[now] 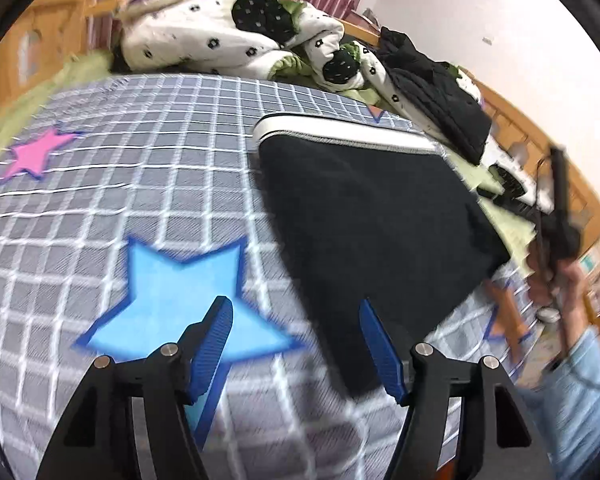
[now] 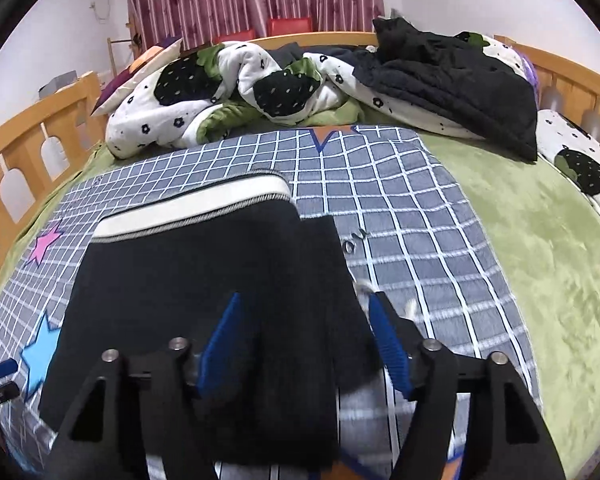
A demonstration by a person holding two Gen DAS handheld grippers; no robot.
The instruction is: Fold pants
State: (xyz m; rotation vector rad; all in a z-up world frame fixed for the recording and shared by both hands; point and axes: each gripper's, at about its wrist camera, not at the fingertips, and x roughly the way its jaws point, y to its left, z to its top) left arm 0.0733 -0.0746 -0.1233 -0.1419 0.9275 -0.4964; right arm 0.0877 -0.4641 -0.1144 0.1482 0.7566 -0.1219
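Black pants lie folded flat on the grey checked sheet, their white waistband at the far end. My left gripper hovers open over the pants' near left corner and a blue star print, with nothing pressed between its blue pads. The right wrist view has the pants spread beneath my right gripper, which is open above their near right edge and grips nothing. A hand holds the right gripper at the blurred right edge of the left wrist view.
A rumpled white quilt with black strawberry prints and a black jacket are piled at the head of the bed. Wooden rails run along both sides. A green blanket covers the right part of the bed.
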